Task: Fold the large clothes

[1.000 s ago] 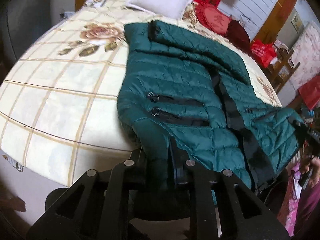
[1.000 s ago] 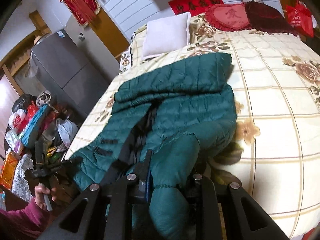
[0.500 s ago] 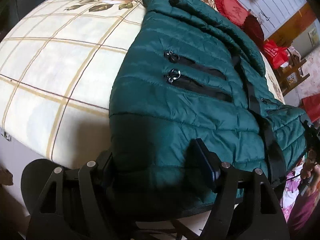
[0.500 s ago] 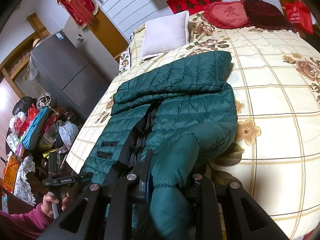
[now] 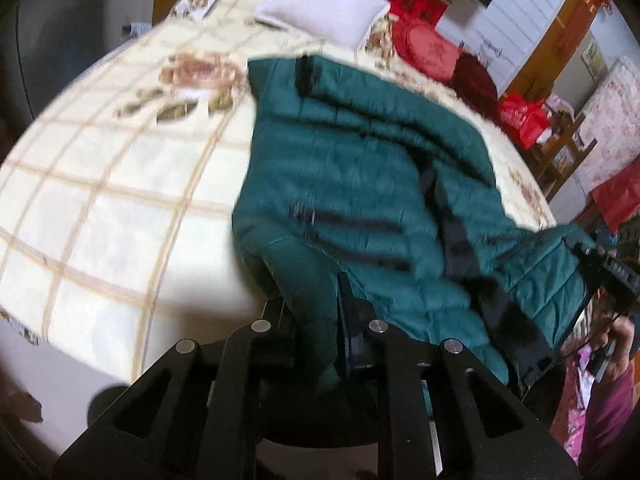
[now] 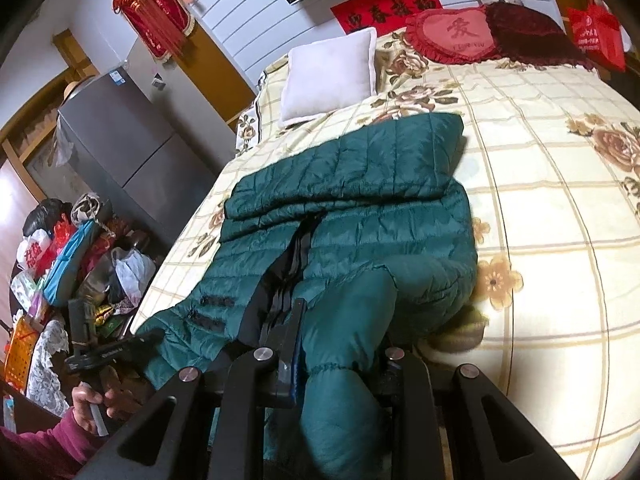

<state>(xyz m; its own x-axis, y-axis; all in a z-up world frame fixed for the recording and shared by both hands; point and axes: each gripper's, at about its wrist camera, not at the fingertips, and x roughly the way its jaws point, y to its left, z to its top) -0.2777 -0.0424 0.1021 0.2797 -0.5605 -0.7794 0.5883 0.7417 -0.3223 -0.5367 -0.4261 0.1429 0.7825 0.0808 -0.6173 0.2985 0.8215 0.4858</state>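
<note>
A dark green quilted jacket (image 5: 360,168) lies front up on the bed (image 5: 100,200), its black zipper open and its hem at the near edge. My left gripper (image 5: 316,312) is at the hem's left corner, its jaws closing down on a bunched fold that the pads pinch. The left wrist view is blurred. In the right wrist view the jacket (image 6: 360,208) has a sleeve draped toward me, and my right gripper (image 6: 344,344) is shut on that sleeve near the cuff. The left gripper (image 6: 104,354), held by a hand, shows at the jacket's far corner.
A white pillow (image 6: 328,76) and red cushions (image 6: 456,36) lie at the head of the bed. A grey fridge (image 6: 120,140) and a pile of bags (image 6: 60,260) stand beside the bed. Bare checked bedspread (image 6: 560,240) spreads to the jacket's right.
Half a second ago the left gripper was open and low over the hem. Now it has closed on a fold of the hem and drawn back. The right gripper keeps its hold on the sleeve.
</note>
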